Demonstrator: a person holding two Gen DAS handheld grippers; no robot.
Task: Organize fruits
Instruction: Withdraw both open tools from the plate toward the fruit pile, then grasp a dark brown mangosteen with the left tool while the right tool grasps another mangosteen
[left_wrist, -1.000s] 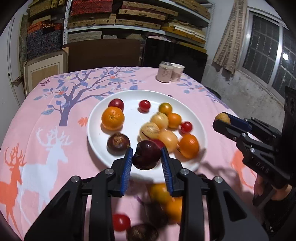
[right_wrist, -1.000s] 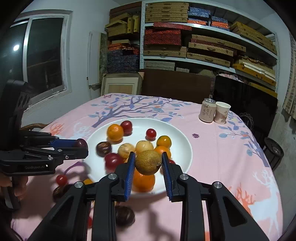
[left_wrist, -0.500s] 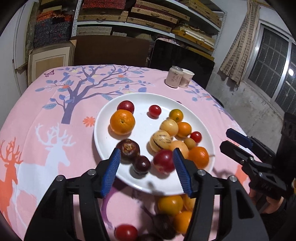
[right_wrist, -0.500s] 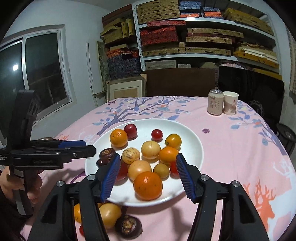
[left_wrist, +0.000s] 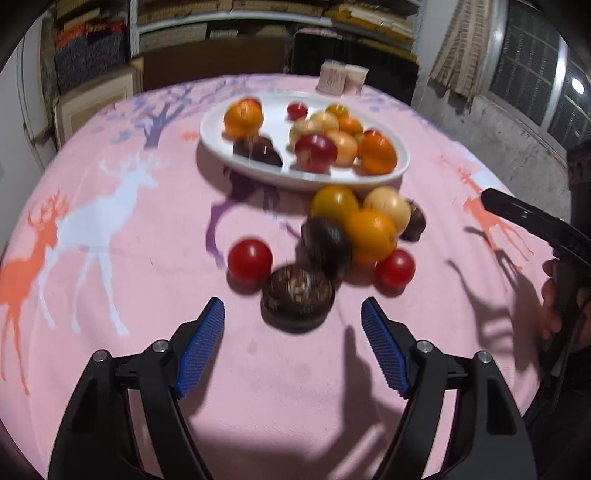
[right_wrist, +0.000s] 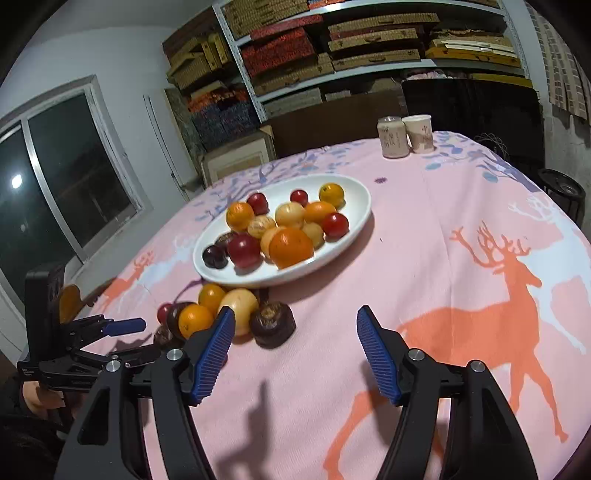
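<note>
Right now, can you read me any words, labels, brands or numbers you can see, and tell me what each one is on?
No text reads clearly.
Can: dark vertical markings, too small to read.
Paper cup: a reddish mark, unreadable.
Left gripper body: small white lettering, too small to make out.
Right gripper's arm, seen from the left wrist: faint raised letters, blurred.
Orange on the tablecloth: tiny print near its edge, illegible.

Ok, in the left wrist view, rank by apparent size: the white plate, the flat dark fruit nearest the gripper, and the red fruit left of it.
1. white plate
2. flat dark fruit
3. red fruit
The dark fruit lies nearest the camera, which may exaggerate its lead over the red one.
</note>
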